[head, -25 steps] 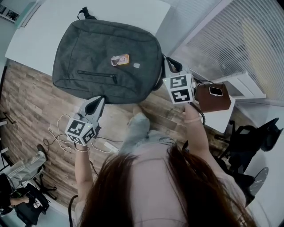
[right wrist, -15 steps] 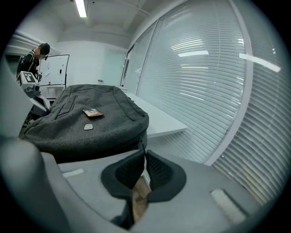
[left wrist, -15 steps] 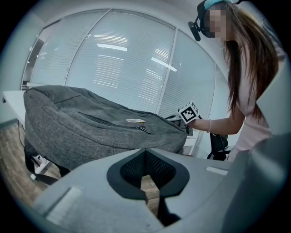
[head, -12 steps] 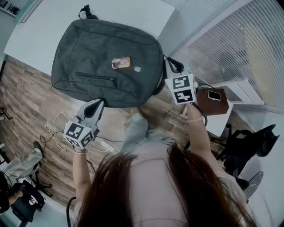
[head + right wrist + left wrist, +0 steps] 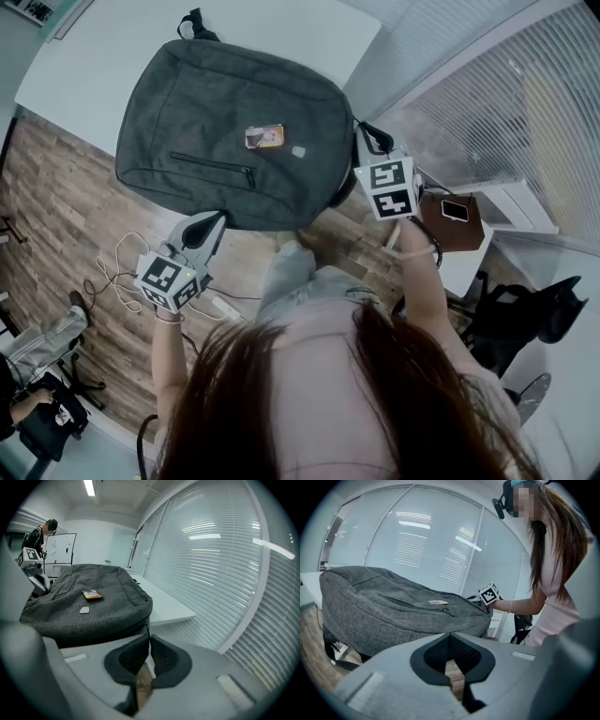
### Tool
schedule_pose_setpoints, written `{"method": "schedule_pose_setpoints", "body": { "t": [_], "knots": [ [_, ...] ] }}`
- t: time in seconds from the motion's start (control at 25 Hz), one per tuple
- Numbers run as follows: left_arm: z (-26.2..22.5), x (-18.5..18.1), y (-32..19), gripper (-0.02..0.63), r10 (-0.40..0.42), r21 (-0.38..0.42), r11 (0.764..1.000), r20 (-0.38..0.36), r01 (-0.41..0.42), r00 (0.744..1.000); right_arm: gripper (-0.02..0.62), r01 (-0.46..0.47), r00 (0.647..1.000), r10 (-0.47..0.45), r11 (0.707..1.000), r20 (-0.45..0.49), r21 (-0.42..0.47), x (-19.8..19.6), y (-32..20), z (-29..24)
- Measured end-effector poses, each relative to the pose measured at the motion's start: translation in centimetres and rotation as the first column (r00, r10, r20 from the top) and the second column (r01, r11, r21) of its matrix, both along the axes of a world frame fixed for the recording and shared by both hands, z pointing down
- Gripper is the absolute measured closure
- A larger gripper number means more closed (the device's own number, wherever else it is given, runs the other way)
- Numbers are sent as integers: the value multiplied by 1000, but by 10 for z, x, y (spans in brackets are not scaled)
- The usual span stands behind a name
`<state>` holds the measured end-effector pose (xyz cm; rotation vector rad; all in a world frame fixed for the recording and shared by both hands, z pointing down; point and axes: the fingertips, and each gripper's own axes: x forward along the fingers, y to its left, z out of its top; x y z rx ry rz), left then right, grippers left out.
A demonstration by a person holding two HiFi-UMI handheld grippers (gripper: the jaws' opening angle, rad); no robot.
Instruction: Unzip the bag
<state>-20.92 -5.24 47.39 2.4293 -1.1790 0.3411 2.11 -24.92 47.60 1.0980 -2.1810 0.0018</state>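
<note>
A grey backpack (image 5: 234, 141) lies flat on the white table (image 5: 103, 56), its near edge hanging over the table's rim. Its front pocket zipper (image 5: 211, 167) is closed, and a small orange tag (image 5: 265, 137) lies on top. My right gripper (image 5: 357, 148) is at the bag's right corner. In the right gripper view (image 5: 149, 638) it is shut on a thin dark zipper pull (image 5: 148, 626) that hangs from that corner. My left gripper (image 5: 214, 222) is at the bag's near edge, shut with nothing in it (image 5: 451, 637). The backpack (image 5: 393, 611) rises just beyond it.
A brown box (image 5: 450, 225) with a phone on it stands to the right. Loose cables (image 5: 117, 272) lie on the wooden floor at the left. A black chair (image 5: 530, 300) is at the right, with window blinds (image 5: 506, 103) behind. Another person (image 5: 40, 534) stands far off.
The right gripper has shifted slightly beside the bag's right corner, still shut. The left gripper has kept its place at the near edge. The bag has not moved.
</note>
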Motion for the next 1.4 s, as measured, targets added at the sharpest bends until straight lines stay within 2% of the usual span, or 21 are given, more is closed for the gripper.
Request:
{"method": "schedule_pose_setpoints", "body": {
  "t": [0.48, 0.72, 0.84, 1.08, 1.24, 1.4],
  "knots": [
    [3, 3, -2, 598, 17, -81, 997, 21, -15, 1000, 578, 51, 999, -50, 999, 19, -2, -2, -9, 0],
    [5, 3, -3, 598, -1, -209, 978, 16, 4, 1000, 581, 72, 997, -71, 997, 38, -18, -4, -8, 3],
    [5, 4, -5, 598, -29, -244, 969, 18, 32, 999, 583, 96, 994, -95, 995, 45, -32, -4, -8, 5],
    [5, 3, -6, 598, -117, -244, 962, 39, 123, 992, 584, 153, 987, -149, 986, 66, -63, -6, -8, 9],
    [1, 3, -7, 598, -162, -208, 963, 62, 172, 985, 584, 185, 981, -179, 980, 79, -75, -6, -8, 8],
    [-3, 1, -6, 597, -238, -174, 955, 32, 240, 971, 584, 217, 973, -208, 972, 98, -87, -7, -8, 9]
  ]
}}
